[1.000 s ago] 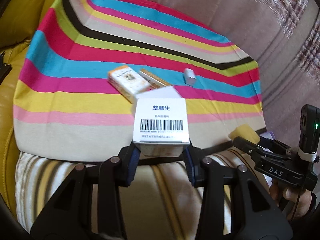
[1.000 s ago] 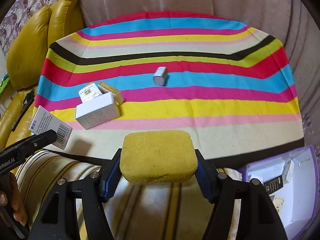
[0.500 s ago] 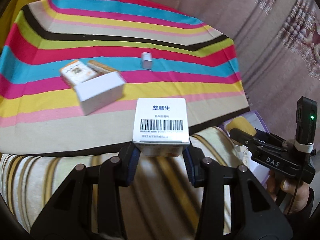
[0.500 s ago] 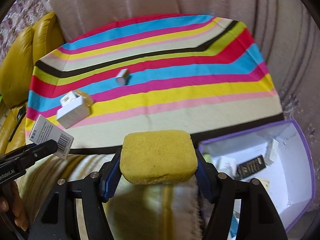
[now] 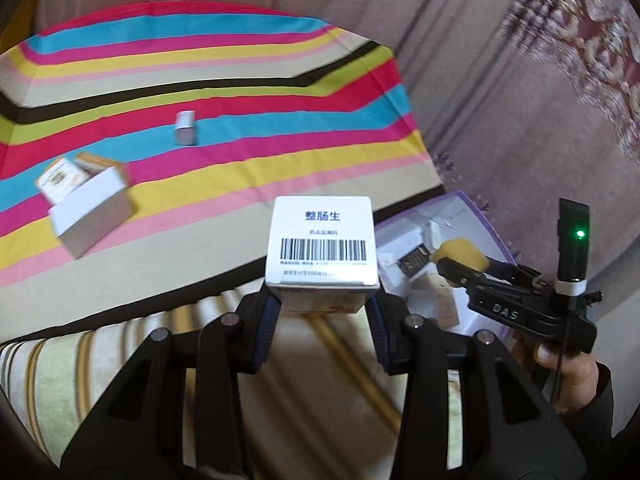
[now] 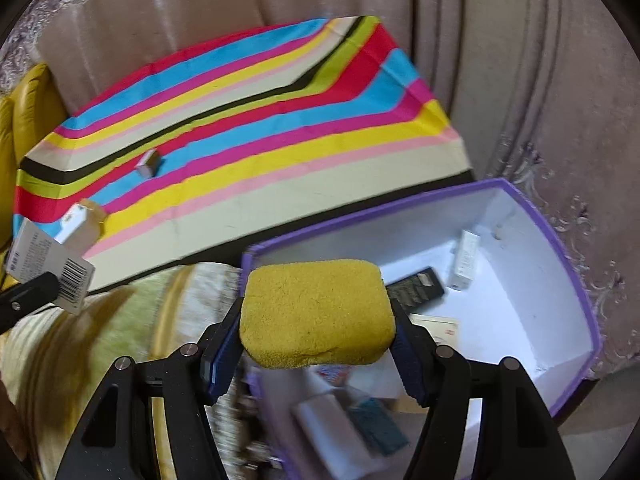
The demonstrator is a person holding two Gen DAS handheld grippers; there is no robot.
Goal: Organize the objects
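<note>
Left wrist: striped cloth (image 5: pixel 240 128) before curtains (image 5: pixel 500 80).

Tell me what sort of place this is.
Most likely a home living room. A mustard-yellow leather sofa sits beside the striped cloth, heavy pleated curtains hang behind, and a purple-rimmed storage box holds household odds and ends.

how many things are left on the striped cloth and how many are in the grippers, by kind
Boxes on the striped cloth: 4 (small grey box, white box, two orange-printed boxes behind it)
Boxes held: 1 (barcode box, left gripper)
Sponges held: 1 (yellow sponge, right gripper)
Total: 6
</note>
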